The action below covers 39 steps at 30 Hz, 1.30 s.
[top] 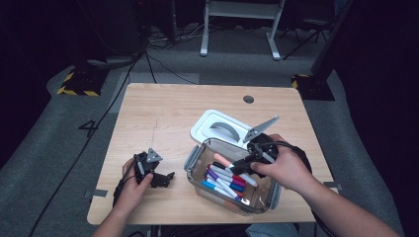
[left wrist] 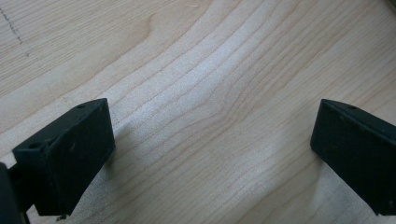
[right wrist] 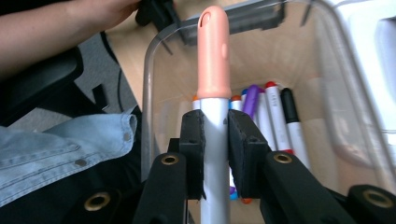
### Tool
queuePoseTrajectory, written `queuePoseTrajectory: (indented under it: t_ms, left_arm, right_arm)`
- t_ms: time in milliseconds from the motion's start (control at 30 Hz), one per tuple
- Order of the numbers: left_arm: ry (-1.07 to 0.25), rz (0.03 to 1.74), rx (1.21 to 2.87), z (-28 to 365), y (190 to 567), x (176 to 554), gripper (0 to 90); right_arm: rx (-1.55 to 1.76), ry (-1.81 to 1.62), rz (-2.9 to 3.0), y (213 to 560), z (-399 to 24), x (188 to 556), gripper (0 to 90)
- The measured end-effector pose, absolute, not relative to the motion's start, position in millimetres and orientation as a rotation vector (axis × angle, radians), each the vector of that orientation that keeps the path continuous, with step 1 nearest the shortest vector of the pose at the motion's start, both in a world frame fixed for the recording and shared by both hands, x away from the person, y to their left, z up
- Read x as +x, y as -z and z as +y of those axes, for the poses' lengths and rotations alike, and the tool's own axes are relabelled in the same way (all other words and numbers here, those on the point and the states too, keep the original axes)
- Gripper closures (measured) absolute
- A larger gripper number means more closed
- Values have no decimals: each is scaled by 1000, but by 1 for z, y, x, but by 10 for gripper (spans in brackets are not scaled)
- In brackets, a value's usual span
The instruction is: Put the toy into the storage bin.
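Resting near the front left corner of the table [top: 163, 106], our left gripper [top: 160, 178] has its jaws spread wide over bare wood. To the right, our right gripper [top: 240, 166] pinches a marker with a peach cap [right wrist: 214, 51] above the clear box [top: 193, 160] of markers [top: 225, 181], near the front right corner. The white lid [top: 203, 126] lies just behind the box.
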State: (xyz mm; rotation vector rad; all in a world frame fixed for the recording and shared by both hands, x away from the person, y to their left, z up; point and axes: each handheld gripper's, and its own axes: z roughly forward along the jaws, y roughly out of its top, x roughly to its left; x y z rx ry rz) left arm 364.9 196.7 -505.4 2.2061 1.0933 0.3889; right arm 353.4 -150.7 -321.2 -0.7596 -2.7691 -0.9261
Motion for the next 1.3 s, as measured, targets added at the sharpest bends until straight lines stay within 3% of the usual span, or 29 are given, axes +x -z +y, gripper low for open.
queuePoseTrajectory:
  t_ms: [800,1300]
  left_arm:
    - [-391,1093,2204,197,506,365,2]
    - [-388,1098,2199,196,506,365,2]
  right_arm:
    - [-662,619,-2717,404,-103,366,772]
    - [-676,481,-2691,432,-99,367,771]
